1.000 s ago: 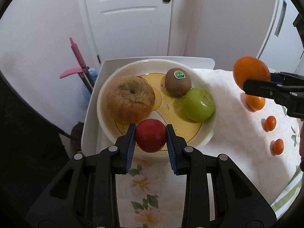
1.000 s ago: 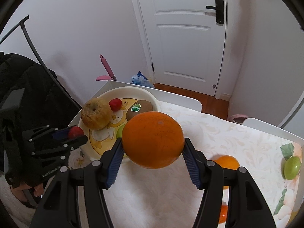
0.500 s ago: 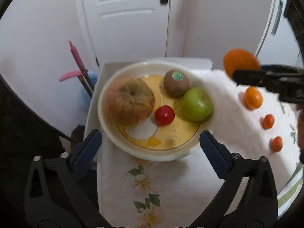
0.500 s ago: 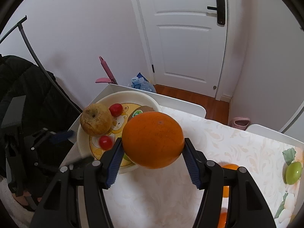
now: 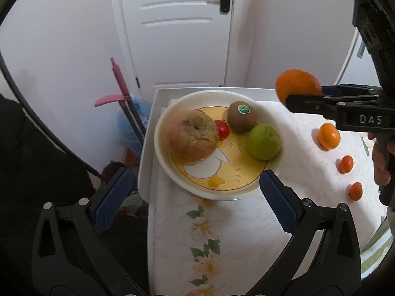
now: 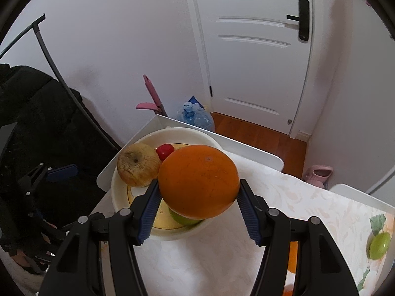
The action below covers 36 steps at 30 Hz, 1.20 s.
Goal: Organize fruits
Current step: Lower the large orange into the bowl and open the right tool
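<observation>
Fingers on my left gripper (image 5: 192,192) stood spread as wide as they go, with nothing between the blue pads (image 5: 111,201), hanging over the near edge of the white bowl (image 5: 163,153). My right gripper (image 6: 198,209) had its pads pressed on both sides of a large orange (image 6: 198,181), holding it in the air above the bowl's right rim. Inside the bowl I saw a wrinkled brown apple (image 5: 192,139) at 9 o'clock, a small red tomato (image 5: 223,130) touching it near the centre, a kiwi with a green sticker (image 5: 241,116) at 12 o'clock, and a green apple (image 5: 264,141) at 3 o'clock, touching the kiwi. On the flowered tablecloth (image 5: 222,234) to the right of the bowl lay a mandarin (image 5: 328,136) and two smaller orange fruits (image 5: 346,164), well apart from the bowl. From my right camera, another green fruit (image 6: 379,245) rested at the far right edge of the table.
</observation>
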Each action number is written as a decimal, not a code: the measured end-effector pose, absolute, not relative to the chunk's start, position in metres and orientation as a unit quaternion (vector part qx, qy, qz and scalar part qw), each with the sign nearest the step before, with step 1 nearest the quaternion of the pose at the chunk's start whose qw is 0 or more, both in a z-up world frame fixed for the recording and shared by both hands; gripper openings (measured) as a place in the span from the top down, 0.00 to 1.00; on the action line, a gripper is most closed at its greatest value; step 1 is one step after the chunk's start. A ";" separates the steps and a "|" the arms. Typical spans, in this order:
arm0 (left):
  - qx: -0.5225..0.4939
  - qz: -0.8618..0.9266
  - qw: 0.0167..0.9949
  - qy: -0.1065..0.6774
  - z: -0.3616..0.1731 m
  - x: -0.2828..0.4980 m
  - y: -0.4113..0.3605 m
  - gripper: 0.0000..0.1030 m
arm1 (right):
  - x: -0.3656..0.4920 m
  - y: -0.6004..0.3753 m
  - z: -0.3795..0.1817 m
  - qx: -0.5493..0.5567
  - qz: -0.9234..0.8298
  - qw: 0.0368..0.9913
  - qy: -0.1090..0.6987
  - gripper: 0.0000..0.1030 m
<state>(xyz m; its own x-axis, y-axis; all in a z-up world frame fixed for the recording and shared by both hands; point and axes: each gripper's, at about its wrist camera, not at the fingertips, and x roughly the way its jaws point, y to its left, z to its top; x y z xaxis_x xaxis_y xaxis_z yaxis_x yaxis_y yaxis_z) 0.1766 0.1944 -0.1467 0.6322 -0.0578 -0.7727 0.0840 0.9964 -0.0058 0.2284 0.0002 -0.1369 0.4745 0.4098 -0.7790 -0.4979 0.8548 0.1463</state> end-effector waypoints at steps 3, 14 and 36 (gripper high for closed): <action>0.015 -0.036 0.903 0.428 -0.147 0.176 0.197 0.00 | 0.234 0.007 -0.139 -0.053 0.276 0.851 0.444 0.45; 0.016 -0.028 0.896 0.443 -0.160 0.167 0.206 0.00 | 0.222 0.042 -0.159 -0.091 0.340 0.826 0.441 0.45; 0.016 -0.024 0.888 0.458 -0.178 0.151 0.210 0.00 | 0.211 0.051 -0.181 -0.063 0.366 0.823 0.430 0.10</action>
<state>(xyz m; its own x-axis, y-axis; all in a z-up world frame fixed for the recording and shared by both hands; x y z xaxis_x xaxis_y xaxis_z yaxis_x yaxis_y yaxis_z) 0.1508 0.2096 -0.1783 0.5787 -0.0284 -0.8150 0.0579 0.9983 0.0063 0.2113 0.0509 -0.1812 0.3624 0.5471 -0.7546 -0.6562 0.7247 0.2103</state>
